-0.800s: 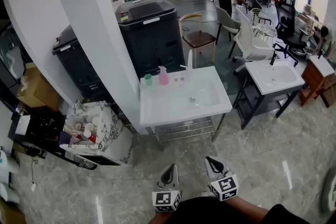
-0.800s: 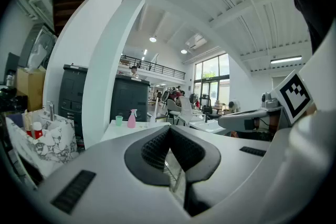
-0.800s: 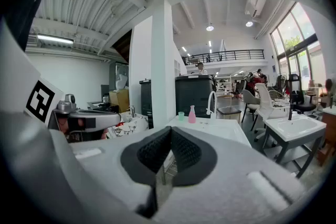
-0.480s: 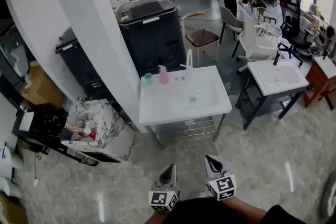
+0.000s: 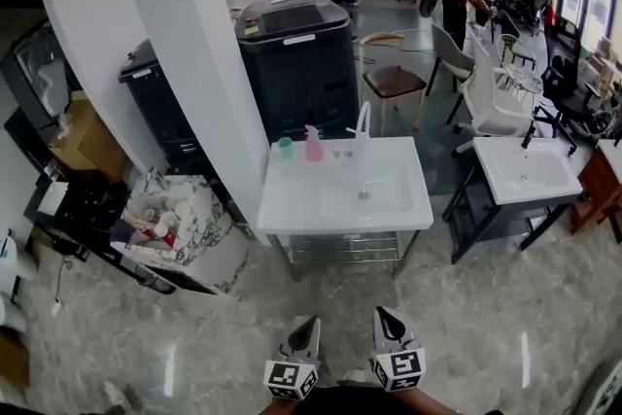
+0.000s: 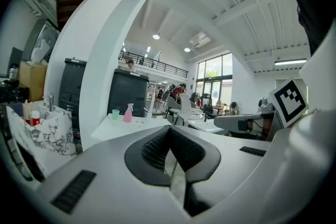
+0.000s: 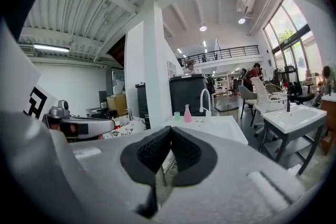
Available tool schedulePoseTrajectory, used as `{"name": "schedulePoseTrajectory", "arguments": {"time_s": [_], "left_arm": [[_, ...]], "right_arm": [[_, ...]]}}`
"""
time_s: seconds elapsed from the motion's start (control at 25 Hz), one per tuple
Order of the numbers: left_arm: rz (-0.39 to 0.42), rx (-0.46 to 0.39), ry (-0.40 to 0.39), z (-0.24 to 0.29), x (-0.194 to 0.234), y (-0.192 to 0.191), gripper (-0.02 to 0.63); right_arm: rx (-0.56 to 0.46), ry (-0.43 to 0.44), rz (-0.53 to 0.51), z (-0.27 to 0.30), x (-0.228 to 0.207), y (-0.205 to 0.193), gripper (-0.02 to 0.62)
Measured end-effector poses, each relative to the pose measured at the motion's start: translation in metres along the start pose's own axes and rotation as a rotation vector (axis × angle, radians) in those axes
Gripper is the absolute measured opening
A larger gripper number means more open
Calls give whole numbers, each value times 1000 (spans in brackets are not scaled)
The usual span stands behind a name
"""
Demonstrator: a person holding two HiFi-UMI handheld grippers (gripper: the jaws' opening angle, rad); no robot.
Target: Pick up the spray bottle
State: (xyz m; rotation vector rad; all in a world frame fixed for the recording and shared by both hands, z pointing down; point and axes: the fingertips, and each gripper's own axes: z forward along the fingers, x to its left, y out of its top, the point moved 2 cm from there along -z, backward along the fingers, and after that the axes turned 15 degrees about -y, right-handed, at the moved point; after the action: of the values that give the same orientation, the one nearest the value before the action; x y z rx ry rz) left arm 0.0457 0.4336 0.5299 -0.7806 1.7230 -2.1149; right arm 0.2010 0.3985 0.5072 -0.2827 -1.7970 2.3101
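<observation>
A pink spray bottle (image 5: pixel 314 146) stands upright at the back left of a white washbasin stand (image 5: pixel 292 209), with a small green cup (image 5: pixel 285 147) to its left. The same bottle shows far off in the left gripper view (image 6: pixel 127 113) and the right gripper view (image 7: pixel 187 114). Both grippers hang low at the bottom of the head view, well short of the basin over the floor. My left gripper (image 5: pixel 309 329) is shut with nothing in it. My right gripper (image 5: pixel 385 323) is shut and empty too.
A white tap (image 5: pixel 362 121) rises behind the basin. Dark bins (image 5: pixel 296 63) and a white column (image 5: pixel 185 44) stand behind and left. A marbled counter (image 5: pixel 209 243) with crockery is at left, a second basin stand (image 5: pixel 530 172) at right, chairs and people beyond.
The view has shifted: the basin stand and bottle now sit slightly further right and lower in the picture, and both grippers sit lower in frame. Jaws unchanged.
</observation>
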Motion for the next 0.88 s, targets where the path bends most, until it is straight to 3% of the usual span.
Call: {"name": "schedulePoseTrajectory", "arguments": {"time_s": [0.28, 0.48, 0.72, 0.88], "left_arm": [[39, 29, 4, 30, 11, 1, 15], [26, -2, -7, 58, 34, 16, 15], [65, 2, -7, 91, 89, 42, 15], [25, -16, -31, 118, 131, 61, 15]], "right_arm": [[15, 8, -13, 22, -4, -4, -2], [13, -19, -28, 54, -13, 7, -2], [12, -37, -35, 118, -6, 25, -2], [9, -69, -42, 164, -5, 43, -2]]}}
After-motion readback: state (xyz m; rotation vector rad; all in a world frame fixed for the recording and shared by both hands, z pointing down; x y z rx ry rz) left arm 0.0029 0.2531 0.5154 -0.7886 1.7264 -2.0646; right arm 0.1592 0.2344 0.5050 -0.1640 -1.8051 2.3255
